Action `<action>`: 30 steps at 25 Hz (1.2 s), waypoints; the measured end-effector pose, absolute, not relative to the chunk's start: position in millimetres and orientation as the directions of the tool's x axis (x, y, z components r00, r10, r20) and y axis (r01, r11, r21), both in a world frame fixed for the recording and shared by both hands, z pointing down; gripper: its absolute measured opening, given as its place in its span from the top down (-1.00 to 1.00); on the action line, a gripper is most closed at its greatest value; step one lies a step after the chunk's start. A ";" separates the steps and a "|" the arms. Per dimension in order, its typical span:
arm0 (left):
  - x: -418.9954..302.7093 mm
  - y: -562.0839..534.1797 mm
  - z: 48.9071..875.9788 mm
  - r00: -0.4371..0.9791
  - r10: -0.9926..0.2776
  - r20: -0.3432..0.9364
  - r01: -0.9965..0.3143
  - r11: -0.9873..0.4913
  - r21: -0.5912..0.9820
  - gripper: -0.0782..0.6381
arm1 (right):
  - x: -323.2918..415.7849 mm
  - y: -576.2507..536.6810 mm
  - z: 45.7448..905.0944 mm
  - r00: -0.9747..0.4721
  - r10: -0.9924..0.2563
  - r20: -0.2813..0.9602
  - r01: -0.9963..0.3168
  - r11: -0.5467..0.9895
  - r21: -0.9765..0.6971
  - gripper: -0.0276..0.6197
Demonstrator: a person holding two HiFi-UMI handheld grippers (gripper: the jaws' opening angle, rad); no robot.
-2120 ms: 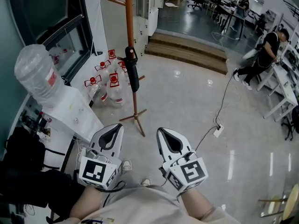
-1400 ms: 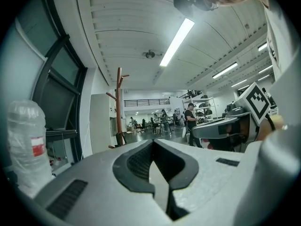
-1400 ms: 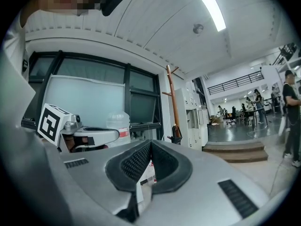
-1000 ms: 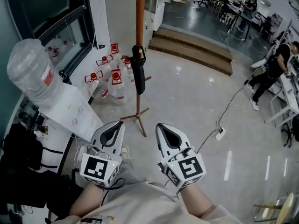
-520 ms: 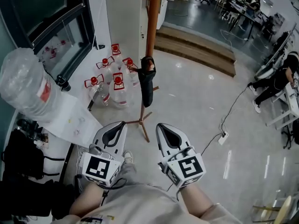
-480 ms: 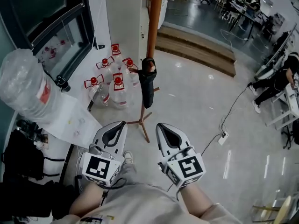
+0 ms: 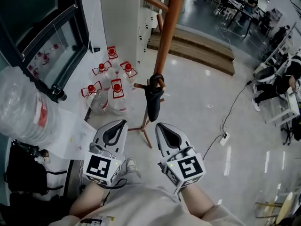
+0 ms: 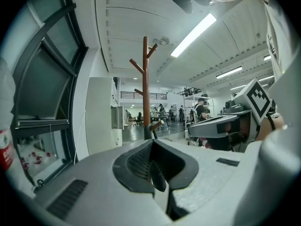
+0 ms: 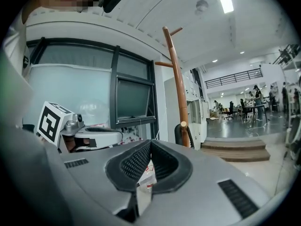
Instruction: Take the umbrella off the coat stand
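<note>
While the left gripper (image 7: 116, 126) and right gripper (image 7: 162, 128) are both closed pad to pad with nothing between them, the umbrella (image 7: 154, 102) hangs folded by its loop handle on a low peg of the coat stand (image 7: 165, 41), ahead of both tips and untouched. Risks, as I judge them: the jaws need opening before contact. Closed tips would only shove the umbrella and set it swinging, or knock it off the peg to the floor. The stand looks slender on its thin splayed feet (image 7: 146, 136), so a sideways pull, rather than a lift up and off the angled peg, could drag or tip it. A tipping stand could come down on the red-capped bottles (image 7: 113, 86) clustered just beside its base. The fabric is slack, so a grip low on the canopy may slip. The handle end near the peg looks the surer hold. Room: the left side is crowded with the bottles, a big clear water jug (image 7: 21, 109) and a dark window frame (image 7: 81, 27). Right of the stand the polished floor lies open, save a plug block (image 7: 225, 136) on its cable, with steps (image 7: 197, 51) well beyond. Withdrawal to the right or straight back looks freest.
</note>
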State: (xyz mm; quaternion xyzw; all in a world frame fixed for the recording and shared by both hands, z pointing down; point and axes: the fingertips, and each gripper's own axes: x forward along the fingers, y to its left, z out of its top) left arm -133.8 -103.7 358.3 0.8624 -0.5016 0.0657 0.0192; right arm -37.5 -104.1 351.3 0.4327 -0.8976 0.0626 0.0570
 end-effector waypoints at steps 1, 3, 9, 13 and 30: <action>-136.2 -111.4 358.4 0.497 -0.857 0.134 -0.863 -0.505 -0.031 0.76 | -39.3 -110.7 350.5 -0.610 -0.776 0.160 -0.790 0.609 -0.061 0.89; -139.8 -125.1 357.9 0.517 -0.846 0.132 -0.851 -0.524 -0.029 0.76 | -42.4 -122.7 349.6 -0.592 -0.789 0.167 -0.804 0.591 -0.057 0.89; -152.7 -159.1 355.7 0.560 -0.820 0.120 -0.824 -0.566 -0.024 0.76 | -51.7 -152.2 347.2 -0.537 -0.825 0.177 -0.841 0.539 -0.041 0.89; -161.2 -177.2 354.0 0.579 -0.808 0.111 -0.811 -0.585 -0.026 0.76 | -55.5 -167.8 347.4 -0.506 -0.844 0.178 -0.860 0.509 -0.036 0.89; -159.7 -188.1 356.9 0.580 -0.805 0.126 -0.808 -0.588 -0.036 0.76 | -33.4 -186.6 339.5 -0.463 -0.876 0.134 -0.886 0.460 -0.050 0.89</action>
